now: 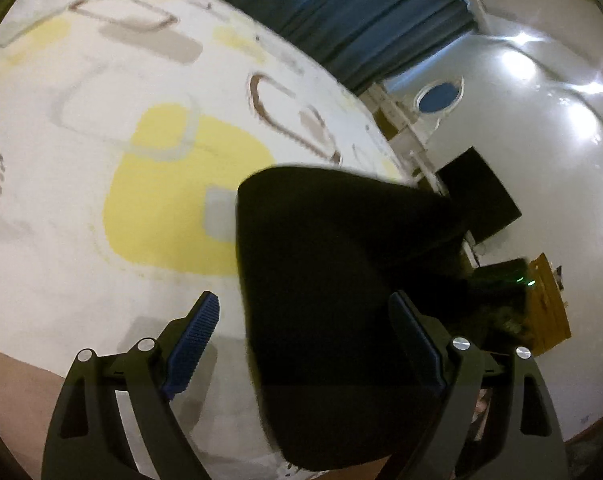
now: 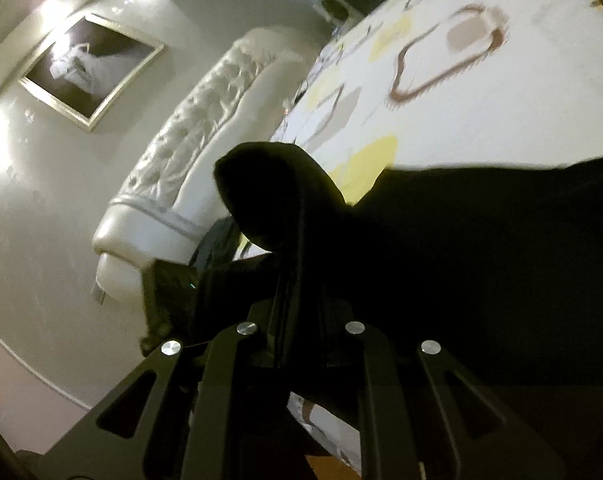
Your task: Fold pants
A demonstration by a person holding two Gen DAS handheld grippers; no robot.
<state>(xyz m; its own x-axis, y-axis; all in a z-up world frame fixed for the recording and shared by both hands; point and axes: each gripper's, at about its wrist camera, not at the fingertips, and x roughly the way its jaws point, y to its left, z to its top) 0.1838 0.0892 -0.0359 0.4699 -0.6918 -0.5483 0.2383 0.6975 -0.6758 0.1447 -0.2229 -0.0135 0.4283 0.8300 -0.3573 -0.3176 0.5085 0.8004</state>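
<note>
Right tool [image 2: 297, 280] clamped on black pants [image 2: 481, 260].

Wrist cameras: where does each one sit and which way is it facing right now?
Left wrist: on the left gripper, looking down over the patterned bedspread towards blue curtains; open fingers straddle the black pants.
Right wrist: on the right gripper, facing the tufted headboard and framed picture; jaws shut on the pants.
Shared: pants, bedspread.
</note>
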